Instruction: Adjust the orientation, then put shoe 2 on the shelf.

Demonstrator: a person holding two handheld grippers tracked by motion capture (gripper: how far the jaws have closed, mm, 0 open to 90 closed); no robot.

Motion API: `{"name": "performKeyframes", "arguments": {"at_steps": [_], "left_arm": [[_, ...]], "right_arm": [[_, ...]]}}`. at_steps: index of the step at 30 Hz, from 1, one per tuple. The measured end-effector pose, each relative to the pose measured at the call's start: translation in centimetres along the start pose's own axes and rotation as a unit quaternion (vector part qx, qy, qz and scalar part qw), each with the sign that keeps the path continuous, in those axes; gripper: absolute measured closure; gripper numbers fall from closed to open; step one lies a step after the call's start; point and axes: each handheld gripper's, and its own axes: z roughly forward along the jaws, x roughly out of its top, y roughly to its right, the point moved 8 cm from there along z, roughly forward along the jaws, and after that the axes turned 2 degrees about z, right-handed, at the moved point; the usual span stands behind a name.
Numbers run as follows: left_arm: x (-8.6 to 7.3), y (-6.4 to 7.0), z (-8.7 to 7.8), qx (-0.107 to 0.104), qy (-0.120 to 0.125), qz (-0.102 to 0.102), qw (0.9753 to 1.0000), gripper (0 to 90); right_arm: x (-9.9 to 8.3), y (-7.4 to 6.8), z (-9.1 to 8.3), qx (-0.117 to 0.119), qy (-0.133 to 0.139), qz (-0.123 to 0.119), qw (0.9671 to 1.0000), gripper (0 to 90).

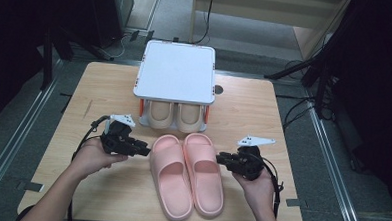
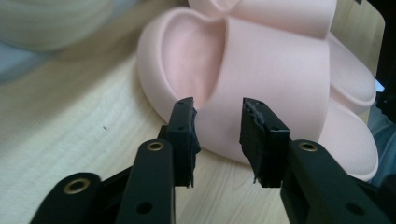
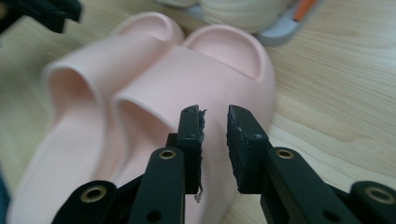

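Note:
A pair of pink slippers lies side by side at the front middle of the table: the left slipper point(image 1: 168, 182) point(image 2: 275, 65) and the right slipper point(image 1: 205, 173) point(image 3: 210, 74). My left gripper point(image 1: 144, 151) point(image 2: 217, 135) sits just left of the pair, open, its jaws pointing at the left slipper's outer side. On the other side, my right gripper point(image 1: 220, 159) point(image 3: 215, 140) is open by a narrow gap, level with the right slipper's outer edge. Nothing is held between either pair of jaws.
A white two-tier shoe rack point(image 1: 175, 72) stands at the back middle of the wooden table point(image 1: 105, 86), with a beige pair of slippers point(image 1: 176, 117) on its lower shelf. Bare tabletop lies left and right of the rack. Dark stands and cables surround the table.

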Motion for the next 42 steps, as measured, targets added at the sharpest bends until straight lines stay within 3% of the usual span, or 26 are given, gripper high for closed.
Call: {"name": "performKeyframes", "arguments": {"at_steps": [3,8,11,15,23,26,29,36,42], "left_arm": [[0.7,-0.3,-0.8,0.006,0.013,-0.004,0.9999,59.2],[1.1,-0.7,-1.6,0.014,0.016,-0.010,0.9997,60.3],[1.7,-0.8,-2.1,0.009,0.021,-0.016,0.9996,62.9],[2.3,-1.0,-2.7,0.008,0.029,-0.018,0.9994,66.2],[3.1,-1.6,-3.2,0.008,0.043,-0.025,0.9987,66.0],[3.2,-1.7,-3.2,0.008,0.044,-0.023,0.9987,65.9],[3.3,-1.7,-3.3,0.009,0.045,-0.023,0.9987,65.9],[3.3,-1.8,-3.5,0.015,0.048,-0.023,0.9985,66.0],[3.2,-2.0,-3.5,0.019,0.046,-0.025,0.9984,65.9]], "right_arm": [[0.3,-1.0,-0.6,0.026,0.016,0.004,0.9995,75.6],[0.0,-2.3,-0.8,0.035,0.020,-0.004,0.9992,64.6],[-0.2,-3.1,-0.7,0.030,0.030,-0.011,0.9991,56.6],[-0.4,-3.9,-0.7,0.003,0.038,-0.036,0.9986,54.9],[-1.3,-5.4,-0.8,0.013,0.048,-0.017,0.9986,53.0],[-1.7,-5.8,-0.5,-0.007,0.049,-0.014,0.9986,52.9],[-2.2,-6.3,0.0,-0.006,0.053,-0.006,0.9985,53.2],[-2.8,-7.4,1.7,-0.020,0.054,-0.013,0.9983,51.9],[-3.0,-7.7,2.8,-0.059,0.051,-0.020,0.9968,48.6]]}}
